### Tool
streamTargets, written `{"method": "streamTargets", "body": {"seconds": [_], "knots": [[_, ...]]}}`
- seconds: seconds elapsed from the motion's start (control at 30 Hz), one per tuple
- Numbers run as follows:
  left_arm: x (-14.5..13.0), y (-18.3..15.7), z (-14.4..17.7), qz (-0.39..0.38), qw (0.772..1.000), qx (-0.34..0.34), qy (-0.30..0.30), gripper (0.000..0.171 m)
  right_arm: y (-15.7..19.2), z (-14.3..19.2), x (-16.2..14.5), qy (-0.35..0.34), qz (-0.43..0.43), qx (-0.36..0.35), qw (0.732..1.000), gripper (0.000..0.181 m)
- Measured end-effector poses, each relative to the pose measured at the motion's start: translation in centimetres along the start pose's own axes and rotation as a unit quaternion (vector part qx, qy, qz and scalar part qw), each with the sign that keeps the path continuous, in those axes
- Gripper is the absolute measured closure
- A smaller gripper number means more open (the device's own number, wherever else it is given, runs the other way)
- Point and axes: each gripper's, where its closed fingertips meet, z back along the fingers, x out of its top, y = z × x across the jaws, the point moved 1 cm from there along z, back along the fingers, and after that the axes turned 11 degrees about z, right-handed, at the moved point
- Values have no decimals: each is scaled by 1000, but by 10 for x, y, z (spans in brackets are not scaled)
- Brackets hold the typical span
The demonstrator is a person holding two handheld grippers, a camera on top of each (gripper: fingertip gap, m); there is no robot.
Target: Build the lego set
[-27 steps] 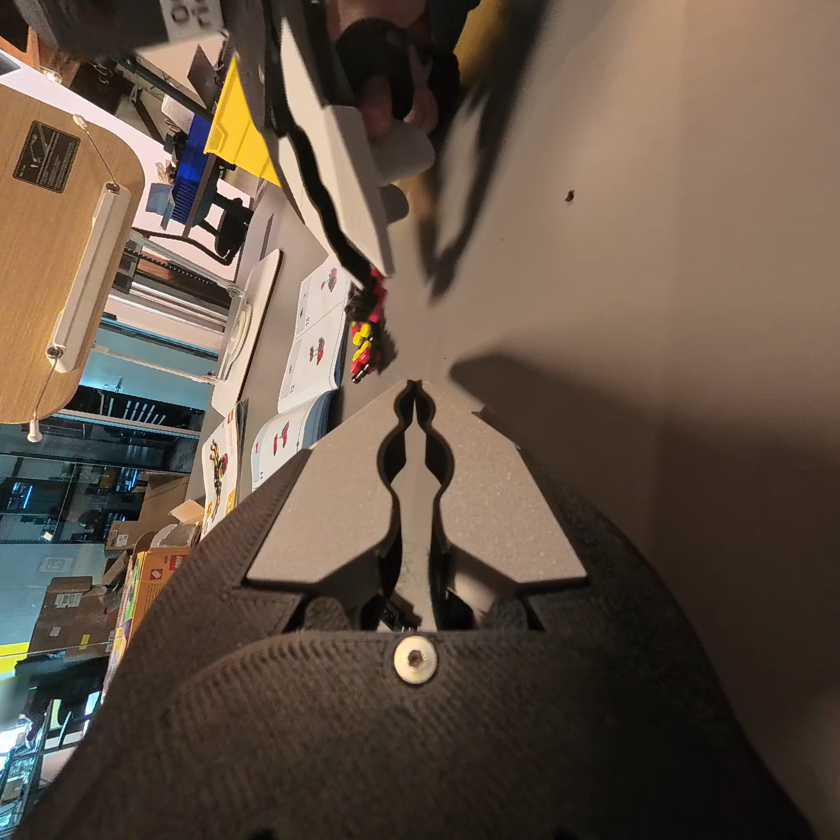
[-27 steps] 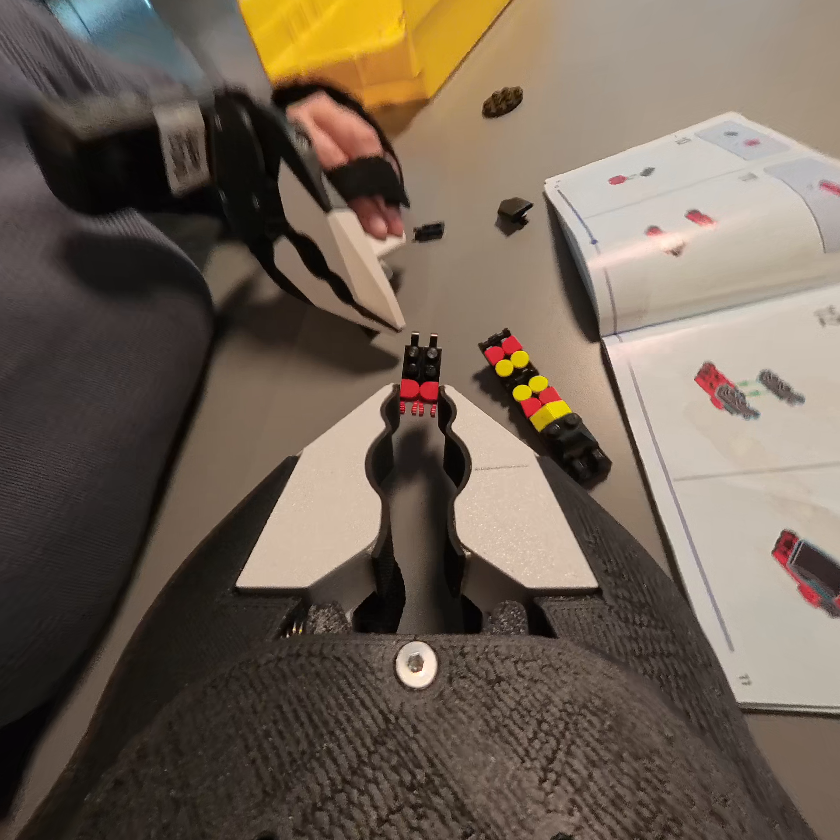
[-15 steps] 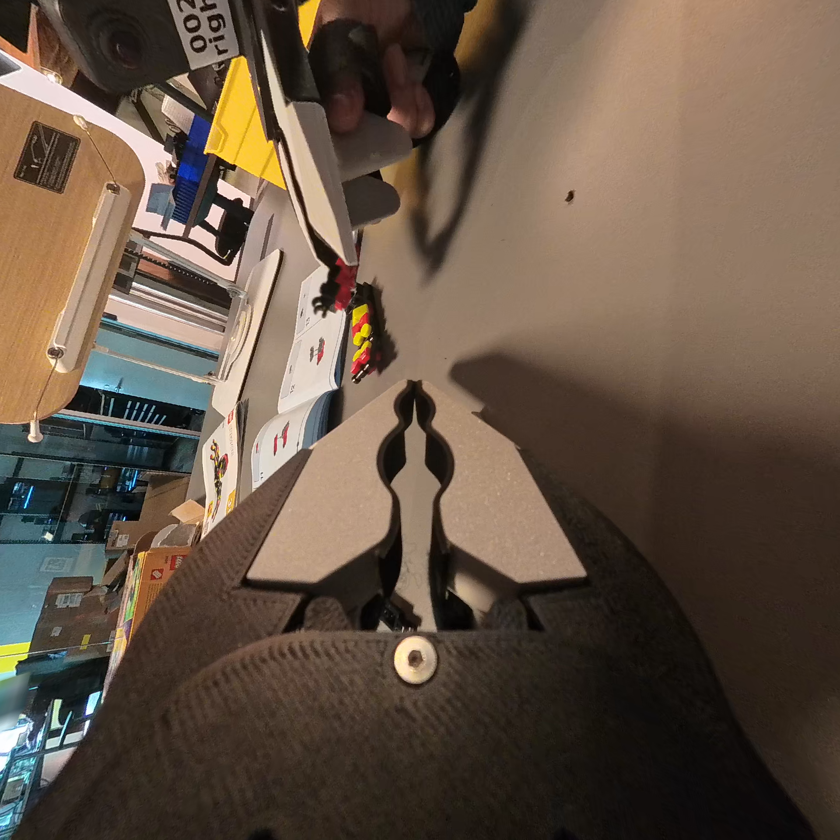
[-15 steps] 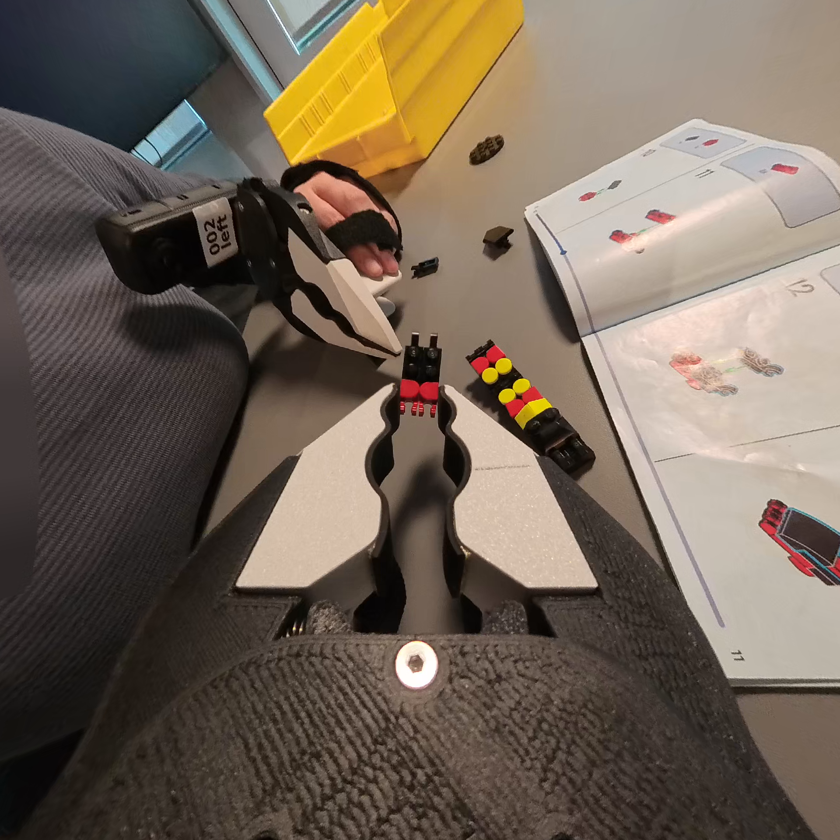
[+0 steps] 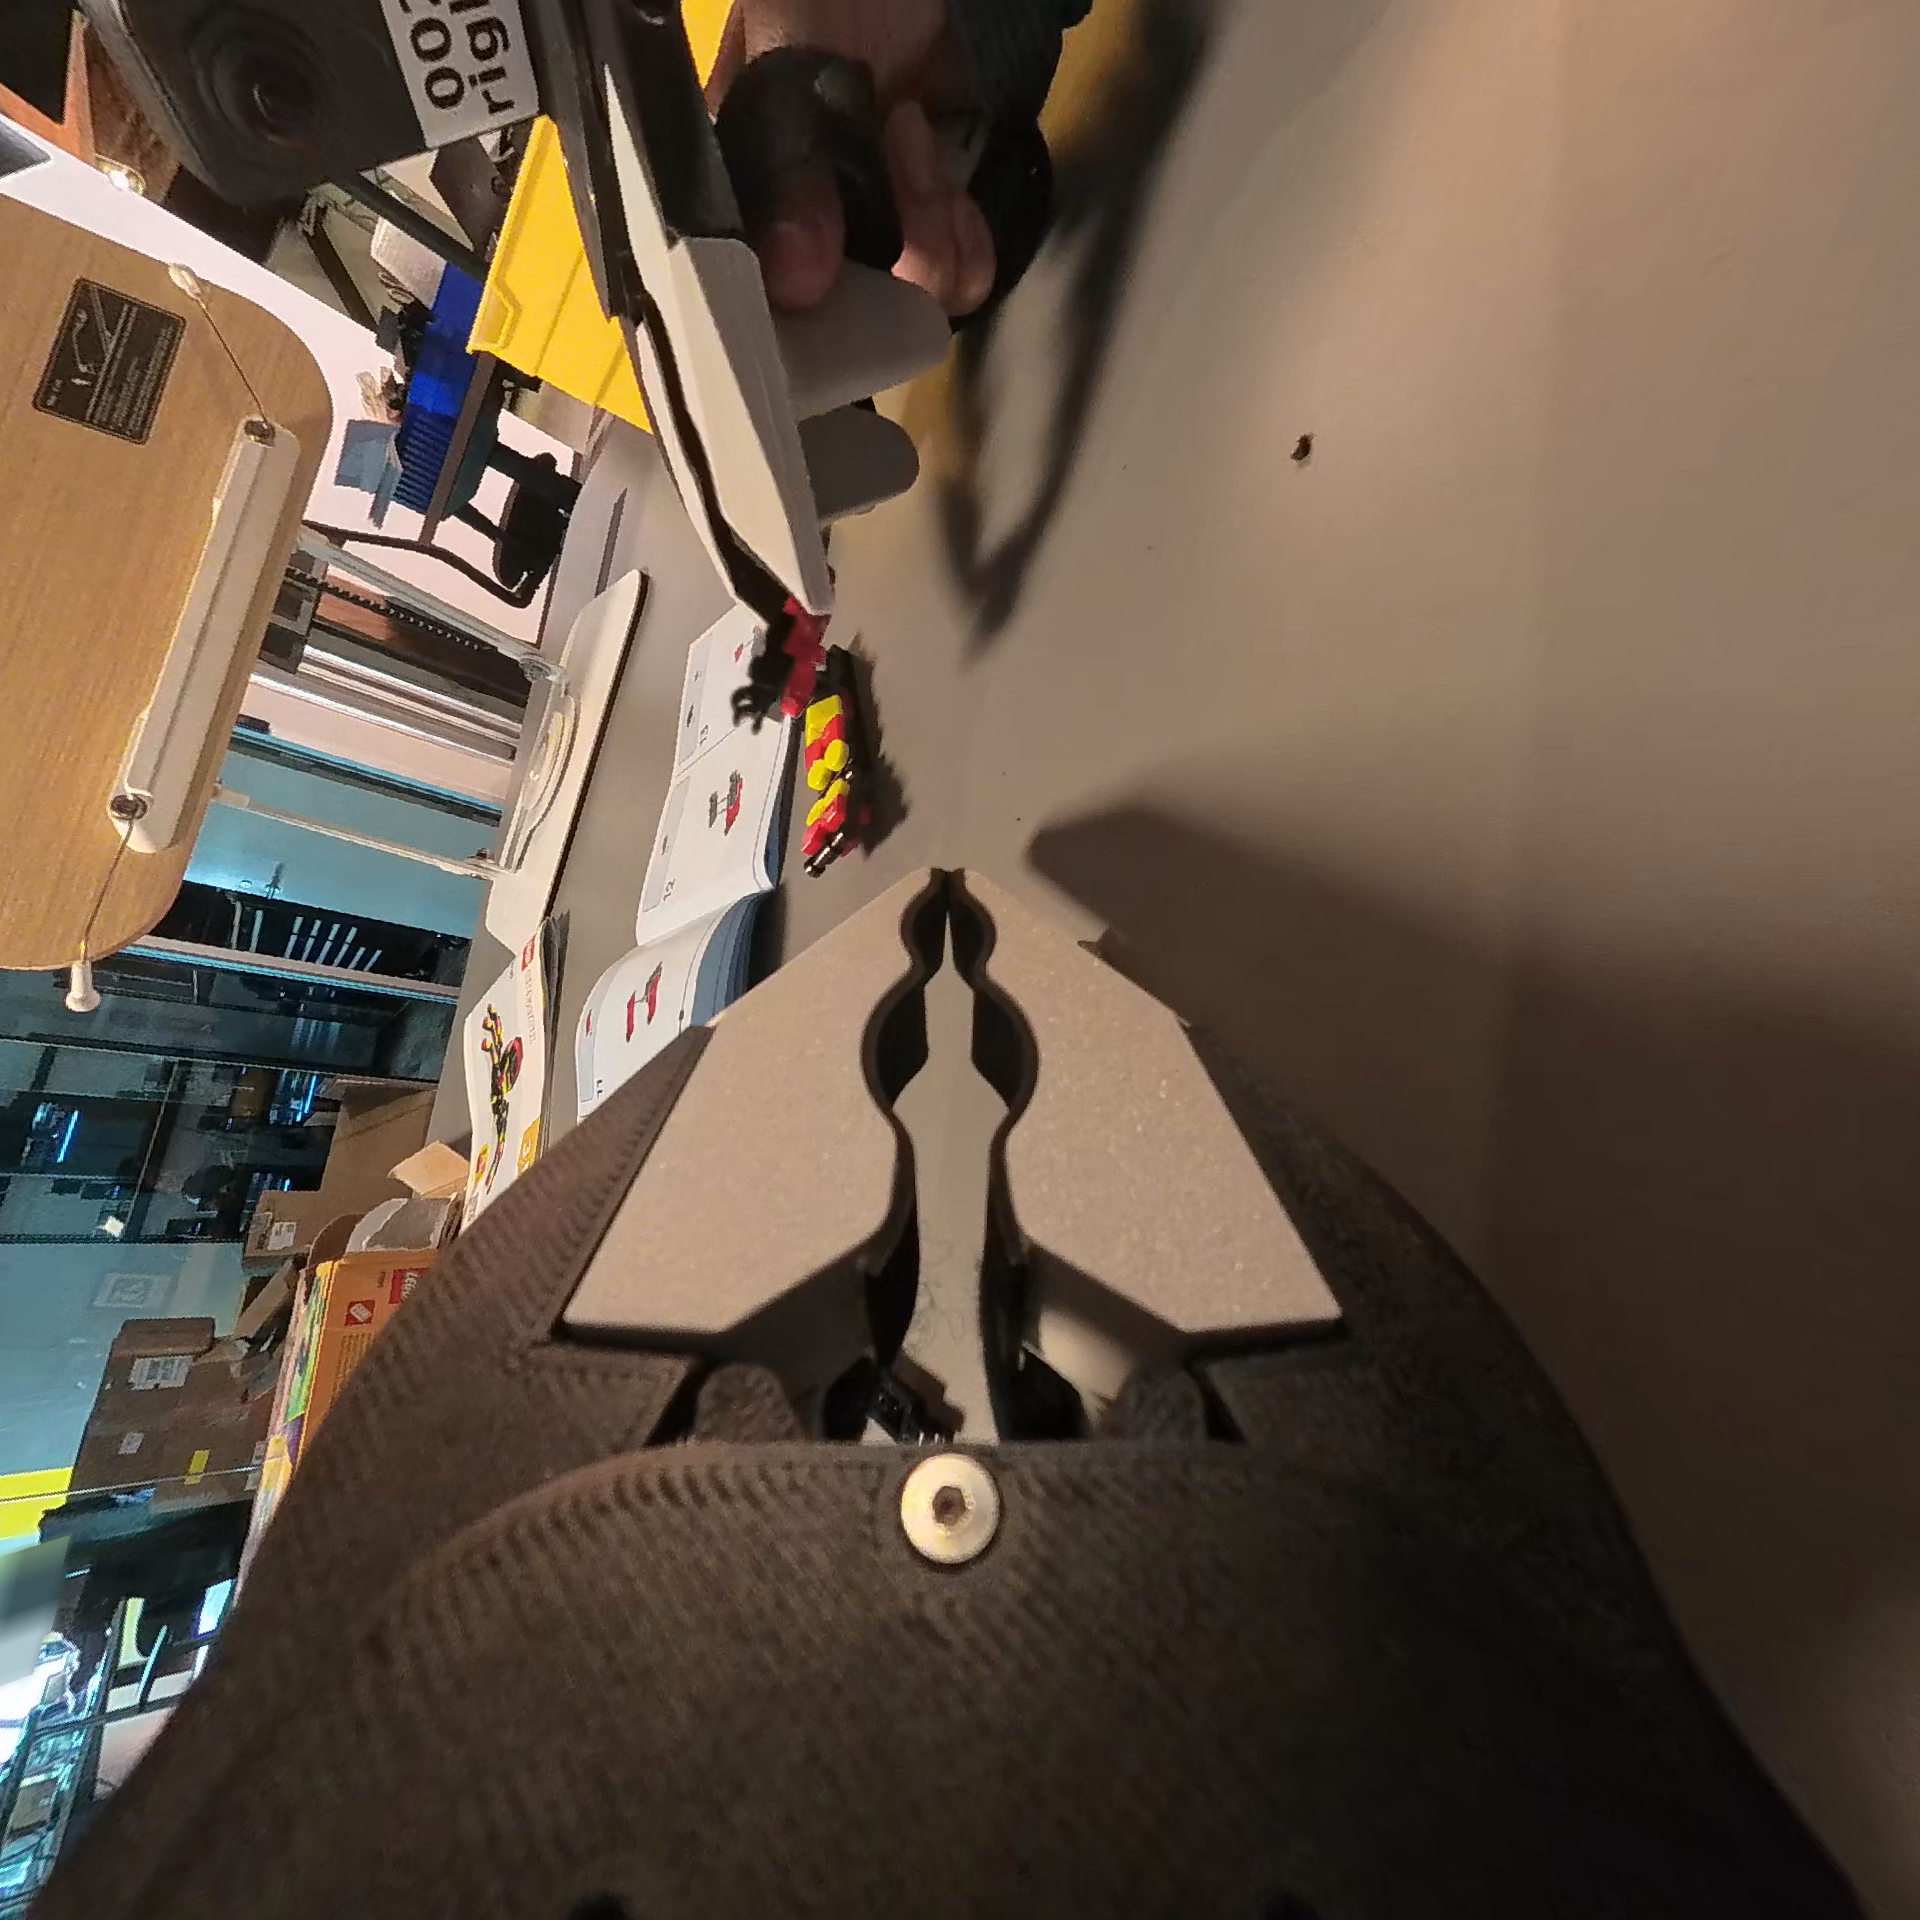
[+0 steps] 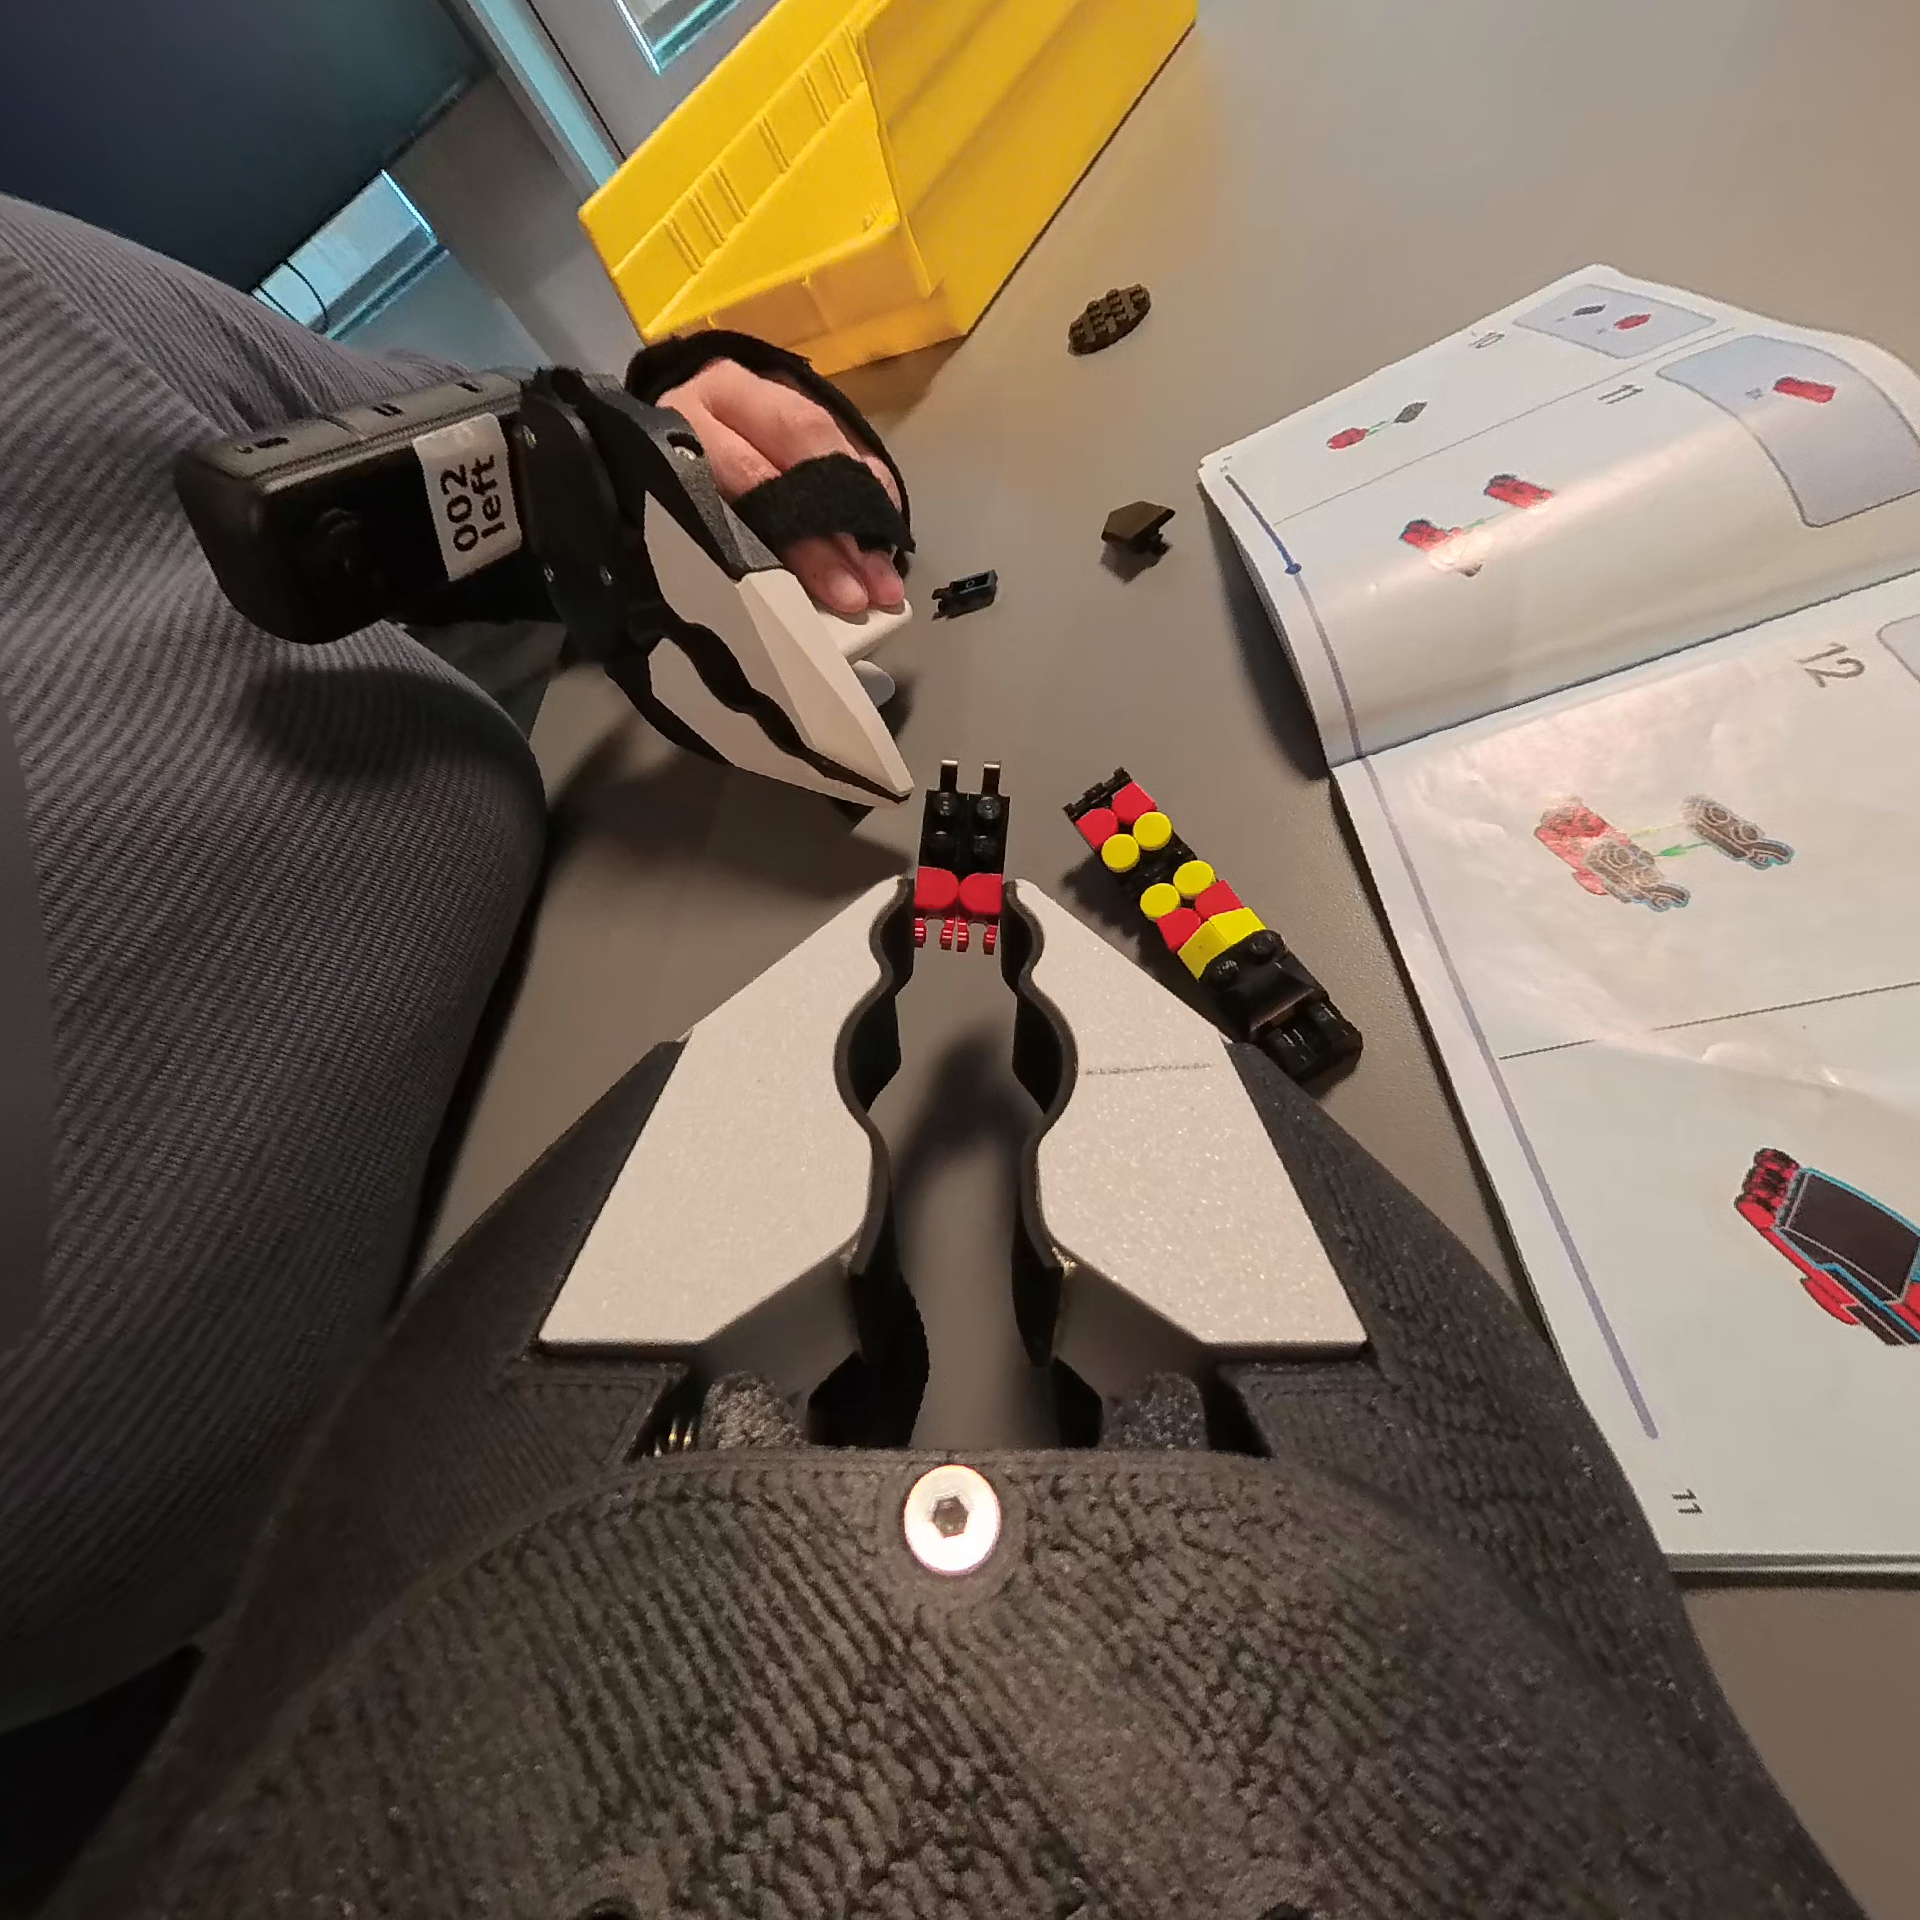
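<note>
My right gripper (image 6: 958,902) is shut on a small black-and-red lego assembly (image 6: 962,844) and holds it above the grey table. It shows in the left wrist view too (image 5: 792,652), under the right gripper (image 5: 805,597). A longer black, red and yellow lego strip (image 6: 1195,909) lies on the table just right of it, also in the left wrist view (image 5: 831,769). My left gripper (image 5: 948,878) is shut and empty. In the right wrist view its tips (image 6: 894,792) sit just left of the held assembly.
An open instruction booklet (image 6: 1621,831) lies at the right. A yellow bin (image 6: 873,177) stands at the back. Loose dark pieces (image 6: 1110,318) (image 6: 1138,522) (image 6: 966,590) lie between them. A person's grey-clad leg (image 6: 208,831) fills the left. Boxes (image 5: 343,1340) stand beyond the table. One gripper's finger ends stand about 6 cm off the other's.
My right gripper has lifted and pulled back with the assembly. My left gripper's tips have come closer to the held assembly.
</note>
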Motion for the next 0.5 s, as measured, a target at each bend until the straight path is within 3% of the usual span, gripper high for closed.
{"method": "streamTargets", "body": {"seconds": [0.5], "knots": [[0, 0, 0, 0, 1000, 0, 0, 171, 0, 0, 0, 2, -1, 0, 1000, 167]]}}
